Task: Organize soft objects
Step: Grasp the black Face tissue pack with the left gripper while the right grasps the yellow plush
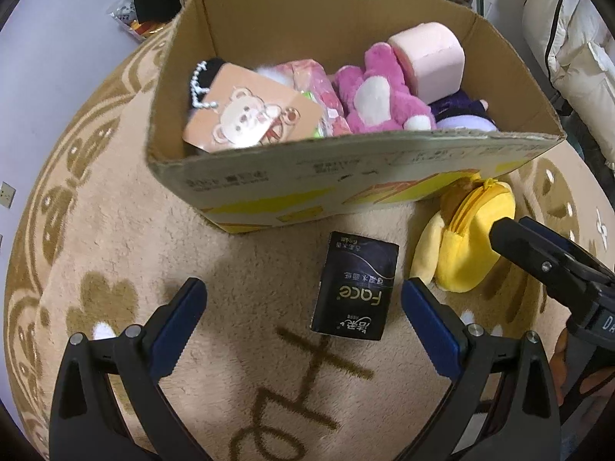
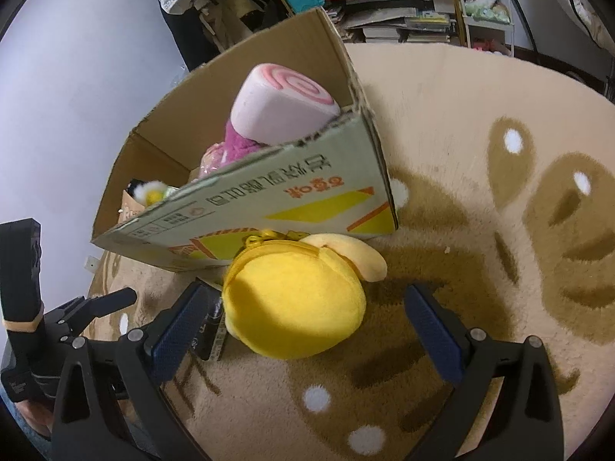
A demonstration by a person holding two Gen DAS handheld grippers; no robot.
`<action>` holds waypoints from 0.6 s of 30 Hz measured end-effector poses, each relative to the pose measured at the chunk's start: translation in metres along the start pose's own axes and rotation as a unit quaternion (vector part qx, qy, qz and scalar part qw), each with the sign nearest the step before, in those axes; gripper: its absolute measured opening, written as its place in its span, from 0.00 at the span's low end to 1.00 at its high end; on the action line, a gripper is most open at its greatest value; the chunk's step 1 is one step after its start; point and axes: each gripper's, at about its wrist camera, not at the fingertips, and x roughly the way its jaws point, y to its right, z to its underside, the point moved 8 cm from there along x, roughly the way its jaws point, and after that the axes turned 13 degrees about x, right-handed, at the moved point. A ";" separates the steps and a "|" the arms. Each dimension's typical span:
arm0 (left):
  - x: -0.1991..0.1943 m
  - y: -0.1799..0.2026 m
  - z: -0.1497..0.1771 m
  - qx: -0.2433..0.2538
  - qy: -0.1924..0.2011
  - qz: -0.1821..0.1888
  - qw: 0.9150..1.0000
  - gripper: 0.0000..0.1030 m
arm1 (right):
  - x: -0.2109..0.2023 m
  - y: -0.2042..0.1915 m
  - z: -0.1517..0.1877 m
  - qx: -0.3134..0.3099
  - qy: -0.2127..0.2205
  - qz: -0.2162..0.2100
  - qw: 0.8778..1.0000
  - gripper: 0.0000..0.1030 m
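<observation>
An open cardboard box (image 1: 384,169) (image 2: 276,207) stands on a beige rug and holds soft toys: a magenta plush bear (image 1: 378,96), a pink roll cushion (image 1: 430,59) (image 2: 284,105), a wrapped pink item (image 1: 311,80), a purple plush (image 1: 461,109) and a bear-print card (image 1: 250,111). In front of the box lie a black tissue pack (image 1: 355,286) and a yellow plush pouch (image 1: 467,238) (image 2: 296,303). My left gripper (image 1: 303,297) is open, just short of the tissue pack. My right gripper (image 2: 307,307) is open, its fingers either side of the yellow pouch.
The round rug (image 1: 115,230) (image 2: 480,153) has brown patterns and lettering. Shelves with books and clutter (image 2: 403,11) stand behind the box. A white padded item (image 1: 576,38) lies at the right. Pale floor (image 1: 46,57) borders the rug at the left.
</observation>
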 end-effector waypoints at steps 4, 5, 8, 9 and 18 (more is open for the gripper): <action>0.009 0.005 0.000 0.006 -0.008 0.003 1.000 0.97 | 0.008 0.005 0.001 -0.002 -0.007 0.007 1.000 1.00; 0.011 0.006 -0.001 0.008 -0.009 0.002 1.000 0.97 | 0.009 0.006 0.001 -0.002 -0.009 0.007 1.000 1.00; 0.018 0.009 -0.001 0.011 -0.016 0.002 1.000 0.97 | 0.014 0.008 0.000 -0.001 -0.013 0.009 1.000 1.00; 0.019 0.010 0.000 0.010 -0.018 0.004 1.000 0.97 | 0.015 0.009 0.000 0.000 -0.013 0.009 1.000 1.00; 0.031 0.018 0.003 0.016 -0.033 -0.004 0.999 0.97 | 0.023 0.017 -0.002 0.003 -0.012 0.011 1.000 1.00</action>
